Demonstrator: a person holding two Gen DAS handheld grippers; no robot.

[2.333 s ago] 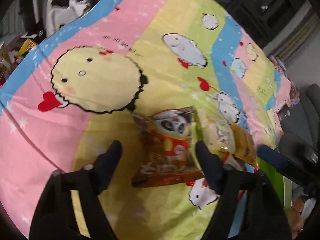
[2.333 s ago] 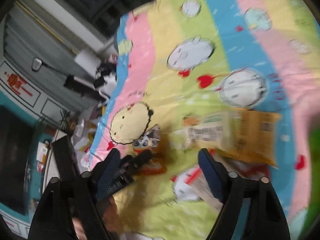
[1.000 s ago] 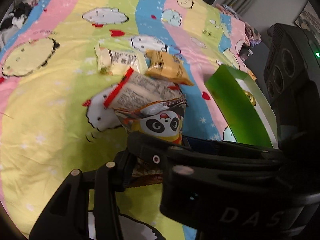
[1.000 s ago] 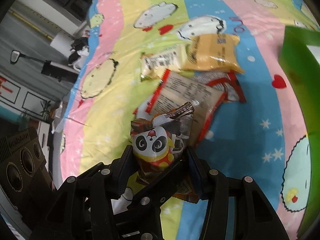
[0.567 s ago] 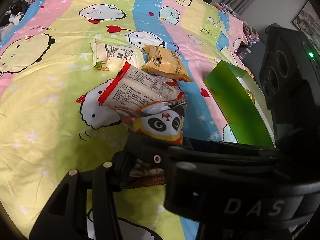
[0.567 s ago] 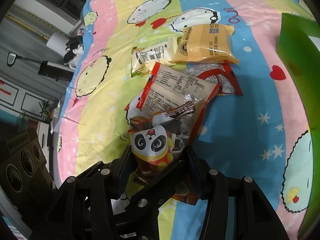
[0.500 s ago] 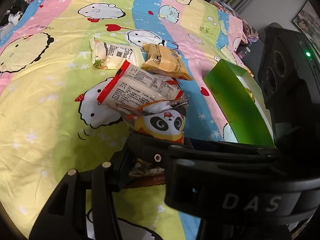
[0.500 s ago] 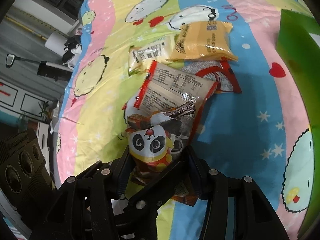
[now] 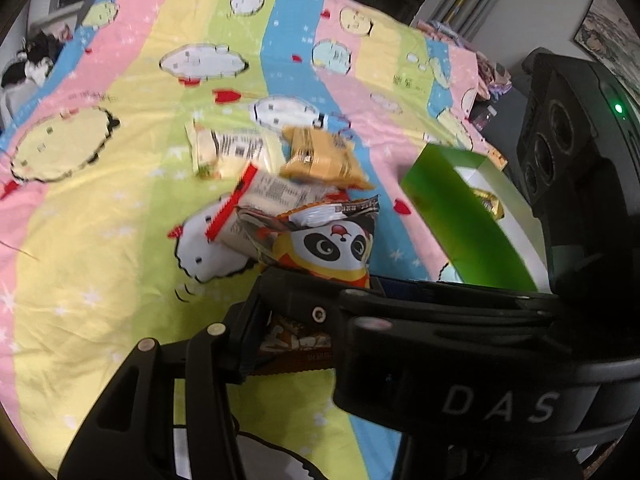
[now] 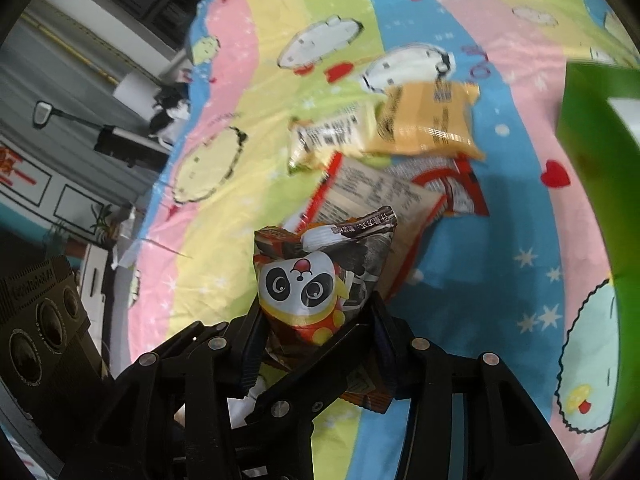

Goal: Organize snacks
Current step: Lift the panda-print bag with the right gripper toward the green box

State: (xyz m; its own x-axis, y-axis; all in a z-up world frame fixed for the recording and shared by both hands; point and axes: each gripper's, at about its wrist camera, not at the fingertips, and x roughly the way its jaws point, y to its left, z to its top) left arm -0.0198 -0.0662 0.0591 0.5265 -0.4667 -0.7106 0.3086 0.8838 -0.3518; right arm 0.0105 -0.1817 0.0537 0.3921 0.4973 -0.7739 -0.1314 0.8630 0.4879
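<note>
Fingers of both grippers pinch the same panda snack bag [image 10: 316, 284]: the right gripper [image 10: 316, 348] clamps its lower half, its jaws having just been closing on it, and the left gripper [image 9: 256, 344] grips the bag's bottom edge from the side. The bag stands upright, lifted clear of the bed sheet [image 9: 100, 240].

Step in hand, as I read it: a handover or shared carry of this bag toward the green box [image 9: 460, 216], which sits at about 2 o'clock in the left wrist view.

Next move calls for one gripper to let go so that the other can swing the bag over the box's near wall.

Around: red-edged packet [image 10: 372, 192], orange packet [image 10: 432, 124] and pale packet [image 10: 324, 136] lie at 12 o'clock, overlapping. The right gripper's body crosses the left's path toward the box.
</note>
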